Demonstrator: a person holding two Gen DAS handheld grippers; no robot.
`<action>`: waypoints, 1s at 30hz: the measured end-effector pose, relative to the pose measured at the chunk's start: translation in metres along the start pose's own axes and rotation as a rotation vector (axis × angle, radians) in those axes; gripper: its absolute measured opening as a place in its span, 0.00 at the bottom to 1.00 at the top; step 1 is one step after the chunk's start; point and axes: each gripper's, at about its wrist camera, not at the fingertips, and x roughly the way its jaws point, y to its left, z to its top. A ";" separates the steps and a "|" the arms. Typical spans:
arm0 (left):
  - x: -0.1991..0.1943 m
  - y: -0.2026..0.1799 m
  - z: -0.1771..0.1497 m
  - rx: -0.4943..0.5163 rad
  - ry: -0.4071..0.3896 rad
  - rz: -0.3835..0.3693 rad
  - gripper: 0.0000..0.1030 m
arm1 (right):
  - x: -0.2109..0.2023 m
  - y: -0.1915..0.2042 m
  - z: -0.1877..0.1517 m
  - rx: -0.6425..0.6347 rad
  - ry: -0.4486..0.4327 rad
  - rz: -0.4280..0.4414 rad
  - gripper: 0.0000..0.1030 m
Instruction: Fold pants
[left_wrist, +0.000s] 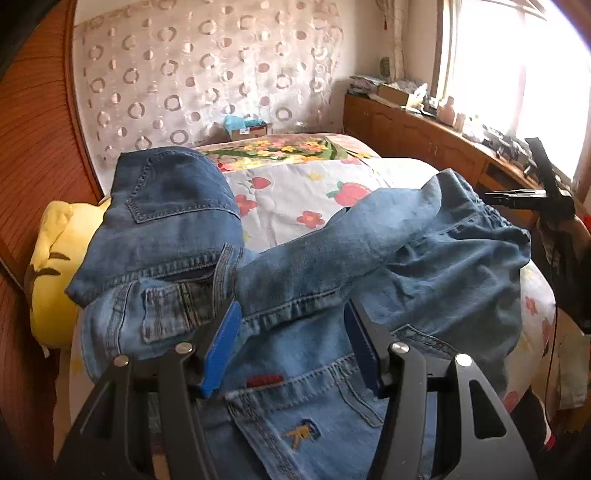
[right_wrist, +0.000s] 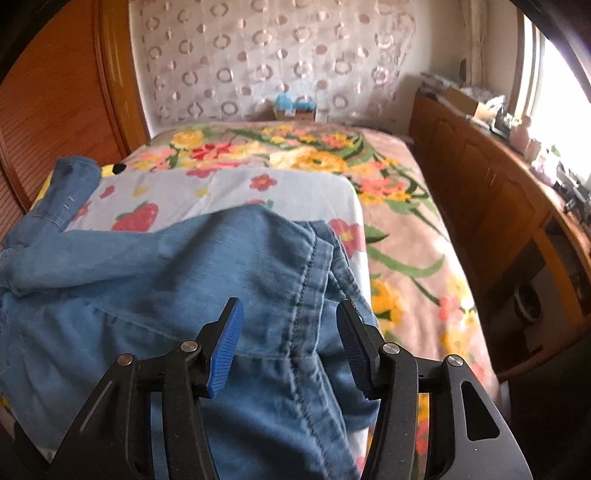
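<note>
Light blue jeans (left_wrist: 424, 266) lie crumpled across the near end of the bed, a back pocket with a yellow stitched mark (left_wrist: 301, 434) closest to me. One leg (left_wrist: 332, 243) is thrown over the pile towards the left. My left gripper (left_wrist: 291, 332) hovers open over the leg's hem, blue pads apart and not pressing the cloth. In the right wrist view my right gripper (right_wrist: 290, 343) is open above the jeans (right_wrist: 184, 266), and a stitched seam (right_wrist: 303, 295) runs between its fingers without touching the pads. A darker pair of jeans (left_wrist: 173, 206) lies at the left.
The bed carries a strawberry-print sheet (left_wrist: 295, 195) over a floral blanket (right_wrist: 406, 240). A yellow plush cushion (left_wrist: 55, 266) sits at the left edge by a wooden panel (left_wrist: 37, 147). A cluttered wooden cabinet (right_wrist: 480, 192) runs along the right under the window. A small box (left_wrist: 245, 127) stands at the wall.
</note>
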 end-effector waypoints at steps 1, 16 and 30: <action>0.001 0.001 0.002 0.002 -0.002 0.002 0.56 | 0.005 -0.003 -0.001 0.006 0.013 0.005 0.52; 0.024 0.029 0.011 -0.063 0.015 0.050 0.56 | 0.004 -0.006 0.010 -0.020 -0.041 0.085 0.03; -0.026 0.022 0.008 -0.077 -0.091 0.062 0.56 | -0.091 0.051 0.044 -0.095 -0.246 0.137 0.03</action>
